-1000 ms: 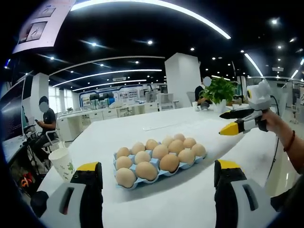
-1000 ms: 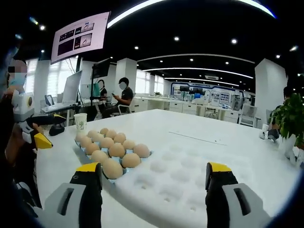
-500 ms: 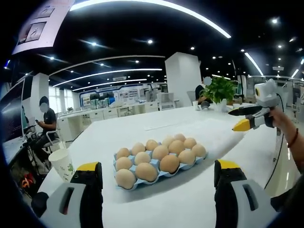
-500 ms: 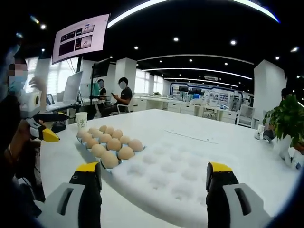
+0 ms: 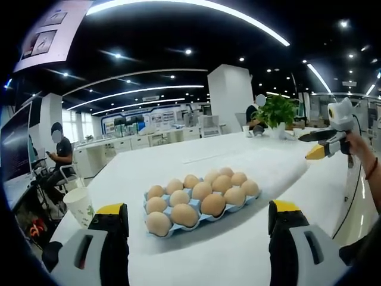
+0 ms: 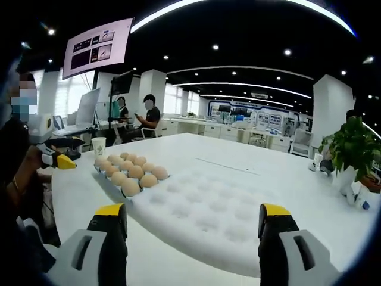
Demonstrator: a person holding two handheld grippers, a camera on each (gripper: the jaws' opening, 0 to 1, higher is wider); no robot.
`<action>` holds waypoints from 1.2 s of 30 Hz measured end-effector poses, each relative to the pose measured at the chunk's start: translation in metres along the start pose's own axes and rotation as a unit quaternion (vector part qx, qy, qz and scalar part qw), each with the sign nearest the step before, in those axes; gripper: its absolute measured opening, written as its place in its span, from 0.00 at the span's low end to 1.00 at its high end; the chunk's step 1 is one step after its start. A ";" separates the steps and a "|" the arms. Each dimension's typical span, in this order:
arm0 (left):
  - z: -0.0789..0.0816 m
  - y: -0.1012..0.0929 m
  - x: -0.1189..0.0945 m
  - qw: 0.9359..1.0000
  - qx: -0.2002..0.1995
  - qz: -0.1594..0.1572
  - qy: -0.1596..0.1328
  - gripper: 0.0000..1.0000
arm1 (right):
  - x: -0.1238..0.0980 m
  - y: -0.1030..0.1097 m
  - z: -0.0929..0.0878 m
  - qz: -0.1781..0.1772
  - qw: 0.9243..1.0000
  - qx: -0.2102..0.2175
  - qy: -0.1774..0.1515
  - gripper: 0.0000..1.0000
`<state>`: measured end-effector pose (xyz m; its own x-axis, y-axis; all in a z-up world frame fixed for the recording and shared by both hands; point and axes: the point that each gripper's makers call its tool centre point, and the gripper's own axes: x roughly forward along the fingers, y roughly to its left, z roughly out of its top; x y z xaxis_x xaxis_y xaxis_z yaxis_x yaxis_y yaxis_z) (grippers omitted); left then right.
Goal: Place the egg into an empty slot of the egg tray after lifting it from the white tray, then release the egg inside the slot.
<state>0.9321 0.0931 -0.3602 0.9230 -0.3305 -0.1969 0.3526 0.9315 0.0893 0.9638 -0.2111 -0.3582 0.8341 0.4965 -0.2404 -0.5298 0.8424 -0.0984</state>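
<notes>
A blue egg tray (image 5: 156,231) holding several brown eggs (image 5: 202,199) sits mid-table, just beyond my left gripper (image 5: 197,208), whose jaws are wide open and hold nothing. A white dimpled tray (image 5: 271,167) adjoins it on the right, with no egg visible on it. My right gripper (image 5: 324,144) hovers in the air past that tray's far end. In the right gripper view the white tray (image 6: 208,205) lies straight ahead of my right gripper (image 6: 192,210), which is open and empty. The eggs (image 6: 128,173) are at the tray's left end, and the left gripper (image 6: 58,154) is held beyond them.
A paper cup (image 5: 78,205) stands near the table's left edge, also seen as the cup (image 6: 99,146). A potted plant (image 5: 275,113) sits at the far right corner. People sit at desks behind. The table drops off on the right side.
My right gripper has drifted rightward, away from the egg tray; its view has pulled back, showing more of the white tray. The left gripper has barely moved.
</notes>
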 end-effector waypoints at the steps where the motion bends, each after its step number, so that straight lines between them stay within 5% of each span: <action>1: 0.000 0.000 0.000 1.000 0.000 0.000 0.000 1.00 | -0.002 -0.001 -0.001 -0.001 1.000 0.002 0.000 0.95; 36: -0.006 0.001 -0.004 1.000 0.002 0.002 0.008 1.00 | -0.014 -0.008 -0.022 0.001 0.999 0.027 0.022 0.93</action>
<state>0.9278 0.0962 -0.3655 0.9219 -0.3241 -0.2125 0.3494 0.9322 0.0943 0.9527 -0.2292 -0.3754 0.8242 0.4900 -0.2839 -0.5220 0.8518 -0.0453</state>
